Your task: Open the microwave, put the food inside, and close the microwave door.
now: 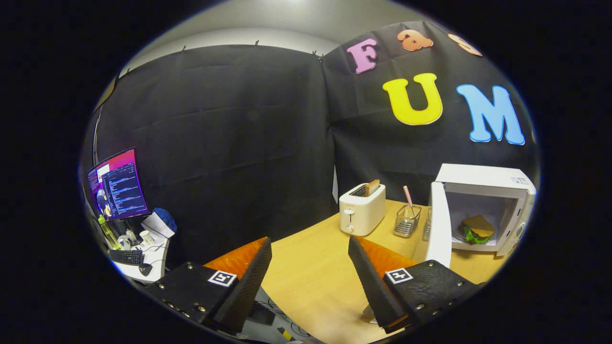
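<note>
A white microwave [492,184] stands on the wooden table [315,272], off to the right beyond my fingers. Its door [440,224] is swung wide open toward me. Inside the cavity lies a sandwich [475,229] with brown bread and green lettuce. My gripper [310,244] is open, held over the table's near left edge, well back and to the left of the microwave. Nothing sits between the fingers.
A cream toaster [362,209] with a slice of toast in it stands left of the microwave. A small wire basket [407,220] holding a pink stick sits between them. Off the table to the left, a desk carries a monitor [117,185], a keyboard [126,256] and cups.
</note>
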Demonstrator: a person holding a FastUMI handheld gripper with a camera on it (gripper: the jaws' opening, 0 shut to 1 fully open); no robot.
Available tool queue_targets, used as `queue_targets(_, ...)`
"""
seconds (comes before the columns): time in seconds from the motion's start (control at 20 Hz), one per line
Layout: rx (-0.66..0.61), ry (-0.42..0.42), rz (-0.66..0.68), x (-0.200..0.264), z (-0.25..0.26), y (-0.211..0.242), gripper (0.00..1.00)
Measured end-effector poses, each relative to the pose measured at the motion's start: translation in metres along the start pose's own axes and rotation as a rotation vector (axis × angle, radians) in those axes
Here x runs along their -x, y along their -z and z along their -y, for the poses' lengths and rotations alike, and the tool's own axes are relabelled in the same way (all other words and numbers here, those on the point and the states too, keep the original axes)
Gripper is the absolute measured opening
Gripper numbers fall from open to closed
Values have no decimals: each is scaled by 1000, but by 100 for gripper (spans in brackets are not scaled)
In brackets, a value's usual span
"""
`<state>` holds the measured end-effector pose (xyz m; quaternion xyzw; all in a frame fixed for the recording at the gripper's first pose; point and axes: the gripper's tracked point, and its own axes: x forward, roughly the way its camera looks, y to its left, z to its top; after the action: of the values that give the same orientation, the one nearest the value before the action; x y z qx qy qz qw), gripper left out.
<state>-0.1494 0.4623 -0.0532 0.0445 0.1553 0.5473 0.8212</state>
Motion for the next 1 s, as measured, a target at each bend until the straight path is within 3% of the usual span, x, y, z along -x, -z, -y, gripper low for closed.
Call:
queue_targets(0.1,-15,-3,-41,-5,3,17,95)
queue_targets(0.15,-17,10,-64,-7,9,26,89)
queue_targets(0.2,-21,20,-83,-7,13,34,68)
queue_targets(0.25,-26,30,-101,-9,18,42,60)
queue_targets(0.3,-32,34,-118,-9,21,49,43)
queue_targets(0.35,-36,29,-139,-8,22,56,35)
queue_targets(0.45,-20,77,-164,-1,36,63,32)
queue_targets(0.55,-23,121,-176,4,51,70,6)
queue_targets(1.0,-49,170,-176,21,81,78,1)
